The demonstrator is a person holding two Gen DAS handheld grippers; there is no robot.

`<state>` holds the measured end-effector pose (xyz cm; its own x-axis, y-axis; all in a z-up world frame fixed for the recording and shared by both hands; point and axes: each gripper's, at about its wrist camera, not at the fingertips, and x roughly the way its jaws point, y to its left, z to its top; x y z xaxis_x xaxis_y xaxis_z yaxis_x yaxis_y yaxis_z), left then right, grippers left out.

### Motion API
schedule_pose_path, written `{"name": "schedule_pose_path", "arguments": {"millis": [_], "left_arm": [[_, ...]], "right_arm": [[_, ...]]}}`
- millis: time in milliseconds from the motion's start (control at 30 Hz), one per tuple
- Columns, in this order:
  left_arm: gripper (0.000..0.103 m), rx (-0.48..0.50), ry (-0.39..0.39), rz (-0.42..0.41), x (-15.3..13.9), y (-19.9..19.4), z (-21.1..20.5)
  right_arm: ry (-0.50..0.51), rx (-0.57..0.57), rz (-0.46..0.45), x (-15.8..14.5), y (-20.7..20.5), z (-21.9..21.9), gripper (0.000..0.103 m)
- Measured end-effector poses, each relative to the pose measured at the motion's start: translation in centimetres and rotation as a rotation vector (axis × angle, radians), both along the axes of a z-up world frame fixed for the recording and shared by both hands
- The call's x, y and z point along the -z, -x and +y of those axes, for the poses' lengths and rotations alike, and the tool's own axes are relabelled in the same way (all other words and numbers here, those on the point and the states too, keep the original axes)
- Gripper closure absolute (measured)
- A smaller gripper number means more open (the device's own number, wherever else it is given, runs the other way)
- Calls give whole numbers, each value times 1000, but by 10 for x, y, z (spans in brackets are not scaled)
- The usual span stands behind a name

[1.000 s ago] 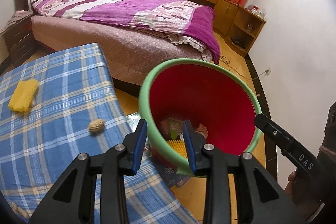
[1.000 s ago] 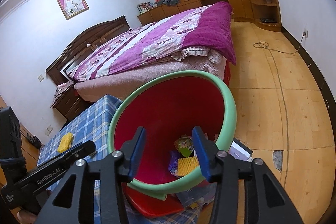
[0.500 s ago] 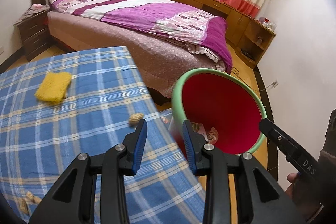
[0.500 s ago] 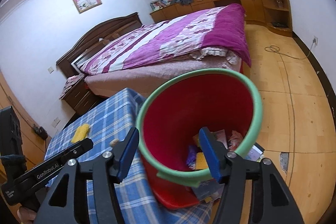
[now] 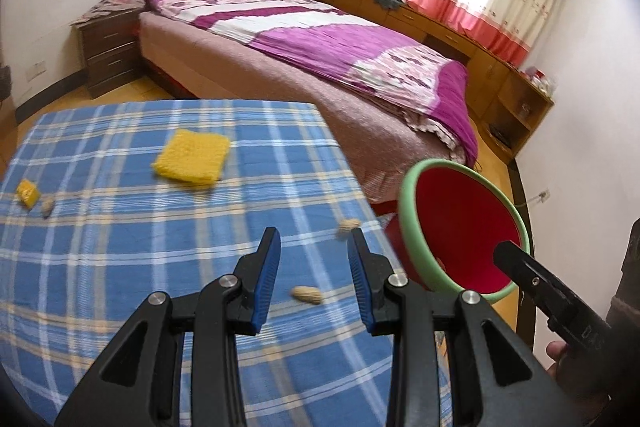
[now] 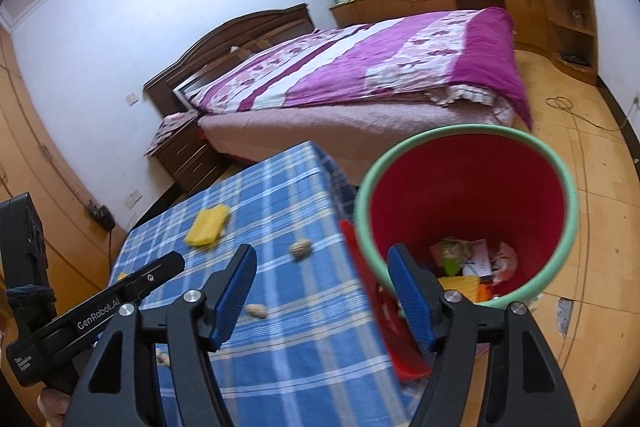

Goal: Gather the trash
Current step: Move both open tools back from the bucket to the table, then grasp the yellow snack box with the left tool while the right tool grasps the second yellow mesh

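A red bin with a green rim stands off the table's right edge and holds wrappers. On the blue plaid tablecloth lie a yellow sponge, a small yellow piece, and several peanut shells, one of them just ahead of my left gripper. My left gripper is open and empty above the table. My right gripper is open and empty over the table's edge beside the bin.
A bed with a purple quilt stands behind the table. A nightstand is at the back left. Wooden cabinets line the window wall. A red dustpan-like piece sits between table and bin.
Both grippers have swung left from over the bin toward the table. The bin has slid to the right of each view and more of the tablecloth with its shells shows.
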<state>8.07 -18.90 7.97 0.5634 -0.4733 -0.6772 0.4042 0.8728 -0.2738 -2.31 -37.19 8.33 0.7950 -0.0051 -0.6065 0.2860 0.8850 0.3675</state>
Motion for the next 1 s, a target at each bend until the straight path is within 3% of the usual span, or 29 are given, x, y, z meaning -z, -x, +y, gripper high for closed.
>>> {"name": "schedule_pose_path", "arguments": {"millis": [533,1000], "left_arm": [[68,-183,-23,-20,-13,-28,109],[68,-337,-78,9,2,-72,188]], "right_arm": [[1,-156,15,-19,-48,80,28],[16,-237,24,-20,-105,126,28]]}}
